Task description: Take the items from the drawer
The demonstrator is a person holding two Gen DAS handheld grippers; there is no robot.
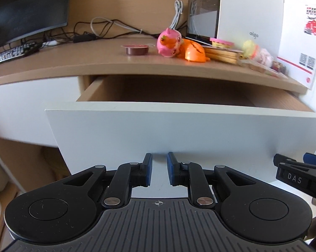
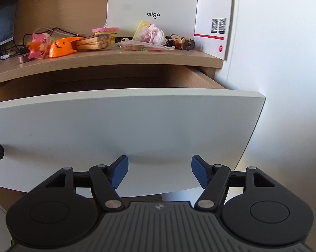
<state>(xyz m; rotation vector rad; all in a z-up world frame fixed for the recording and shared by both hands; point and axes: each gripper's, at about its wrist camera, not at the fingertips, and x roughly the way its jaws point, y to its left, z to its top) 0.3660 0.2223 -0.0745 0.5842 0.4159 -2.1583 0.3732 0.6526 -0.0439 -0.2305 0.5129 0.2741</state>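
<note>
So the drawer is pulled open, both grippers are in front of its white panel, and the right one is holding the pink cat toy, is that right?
Not quite. The right gripper holds nothing: the right wrist view shows its jaws wide apart with only the drawer front behind them. The pink cat toy lies on the desk above. The drawer is open, and the left gripper is also in front of its panel.

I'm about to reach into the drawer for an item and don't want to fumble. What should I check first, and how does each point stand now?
1. White-fronted wooden drawer pulled open: ok.
2. Left gripper empty, jaws a narrow gap apart: ok.
3. Right gripper empty, jaws wide apart: ok.
4. Both grippers above the drawer's rim: not ok, both sit low before its front.
5. Items inside the drawer: cannot tell, the front panel hides the floor.
6. Space on the wooden desktop: ok.
</note>
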